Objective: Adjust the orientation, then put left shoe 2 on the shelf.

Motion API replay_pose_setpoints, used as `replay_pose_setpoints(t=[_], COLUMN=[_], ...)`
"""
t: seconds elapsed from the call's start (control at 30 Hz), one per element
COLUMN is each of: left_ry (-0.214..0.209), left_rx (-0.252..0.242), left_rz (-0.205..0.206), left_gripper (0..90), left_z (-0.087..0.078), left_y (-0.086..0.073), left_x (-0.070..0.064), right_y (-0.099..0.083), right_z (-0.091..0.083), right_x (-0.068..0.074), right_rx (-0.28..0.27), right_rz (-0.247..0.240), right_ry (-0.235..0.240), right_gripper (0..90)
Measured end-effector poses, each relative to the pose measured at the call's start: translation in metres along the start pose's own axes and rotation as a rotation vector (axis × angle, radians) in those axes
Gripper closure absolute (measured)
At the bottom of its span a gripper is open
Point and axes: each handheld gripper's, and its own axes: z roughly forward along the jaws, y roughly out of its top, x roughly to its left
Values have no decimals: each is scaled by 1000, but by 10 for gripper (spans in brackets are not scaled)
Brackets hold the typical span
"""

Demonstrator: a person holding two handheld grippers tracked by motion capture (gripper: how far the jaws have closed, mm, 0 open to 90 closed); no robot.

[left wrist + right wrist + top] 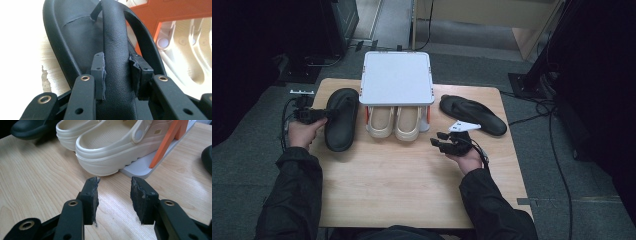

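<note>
Two tools work at the pale wooden tabletop (402,185). Nearest the person, the right tool (451,141) hovers just above the bare wood with its jaws parted and nothing between them; in the right gripper view its black pads (90,195) stand apart, pointing toward the heels of a pair of cream rubber clogs (112,147). At the left edge, the left tool (314,115) is closed on the broad leather strap (116,50) of a black flat sandal (341,119), which lies on the tabletop just left of the clogs; the left gripper view shows both pads pressed against the strap's sides. The clogs sit side by side on the lower level of a small white rack with orange braces (397,77), heels toward the person. Right of the rack, apart from it, a second black sandal (473,114) lies at an angle on the wood.
</note>
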Motion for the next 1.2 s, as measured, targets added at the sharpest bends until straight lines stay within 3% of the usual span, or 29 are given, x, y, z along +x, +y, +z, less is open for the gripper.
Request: replay_pose_setpoints(t=[0.63,0.8,0.9,1.2], left_ry=[-11,-5,-25,-6], left_rx=[-53,-48,-64,-73], left_rz=[-7,-24,-45,-30], left_gripper=[678,678,678,679], left_z=[-29,-34,-38,-52], left_y=[14,18,22,48], left_x=[-14,-13,-11,-21], right_y=[1,3,4,6], right_z=[1,1,3,6], right_x=[0,-1,-2,-2], right_rx=[7,0,1,3], right_rz=[0,4,1,0], right_ry=[8,11,8,18], right_gripper=[580,580,580,580])
